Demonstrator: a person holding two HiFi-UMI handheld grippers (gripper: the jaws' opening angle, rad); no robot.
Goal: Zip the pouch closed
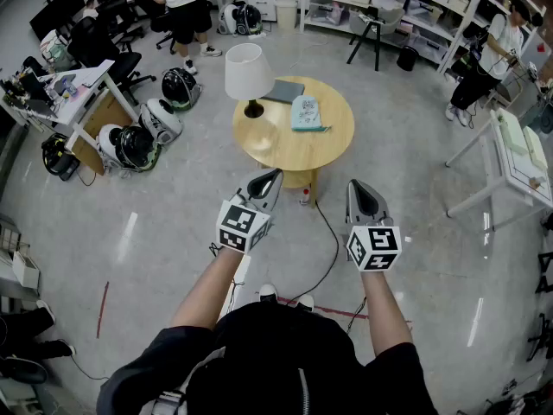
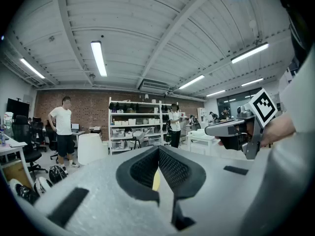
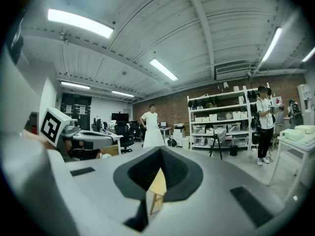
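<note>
Both grippers are held out side by side over the glossy floor, the left gripper (image 1: 273, 175) and the right gripper (image 1: 357, 188) each with its ribbed black pads pressed together on nothing. Well ahead of them, beyond both tips, stands a round wooden table (image 1: 289, 150), and on its far side lies the pouch (image 1: 306, 112) — a flat, pale teal rectangle of soft cloth. Ahead of the left gripper, a lamp (image 1: 248, 72) with a smooth white shade stands on the tabletop.
</note>
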